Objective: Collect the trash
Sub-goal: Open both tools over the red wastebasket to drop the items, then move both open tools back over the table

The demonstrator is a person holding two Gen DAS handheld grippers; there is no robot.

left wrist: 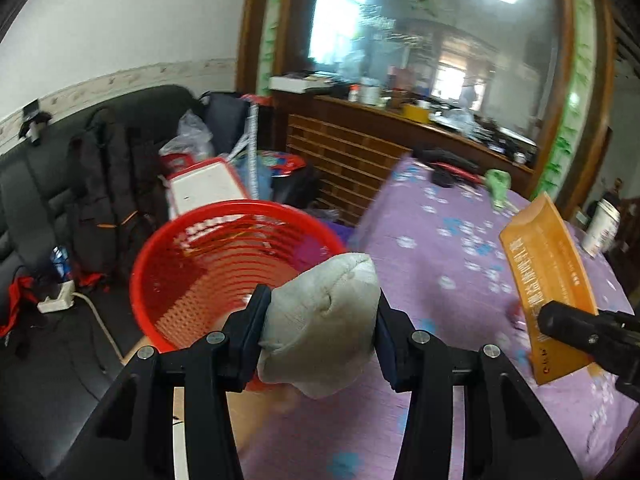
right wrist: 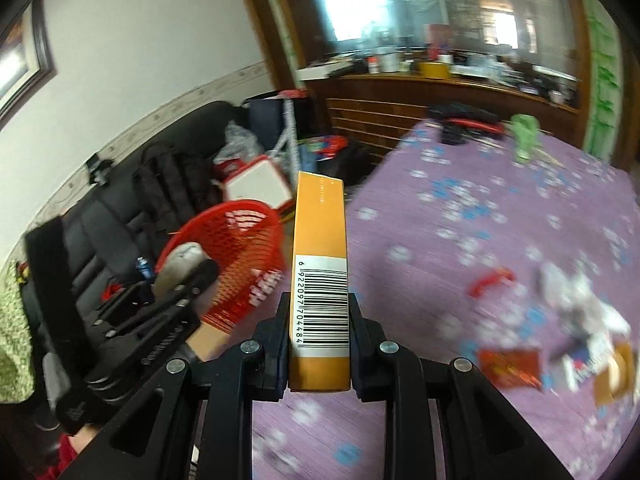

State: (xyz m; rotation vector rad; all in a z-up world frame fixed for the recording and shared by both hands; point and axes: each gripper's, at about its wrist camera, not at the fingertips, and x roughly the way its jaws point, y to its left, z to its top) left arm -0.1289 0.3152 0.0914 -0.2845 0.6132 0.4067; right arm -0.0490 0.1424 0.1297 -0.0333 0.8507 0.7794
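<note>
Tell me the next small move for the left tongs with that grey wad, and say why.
Probably carry the left tongs a little further forward until the grey wad hangs over the red basket, then open. The wad is clamped between the pads and sits at the basket's near rim, not clearly above its opening. The right tongs hold the orange box farther from the basket, so it can follow.

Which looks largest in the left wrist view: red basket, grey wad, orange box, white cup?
1. Red basket
2. Grey wad and orange box: alike, and nearness makes it unsure
3. White cup, farthest away
</note>
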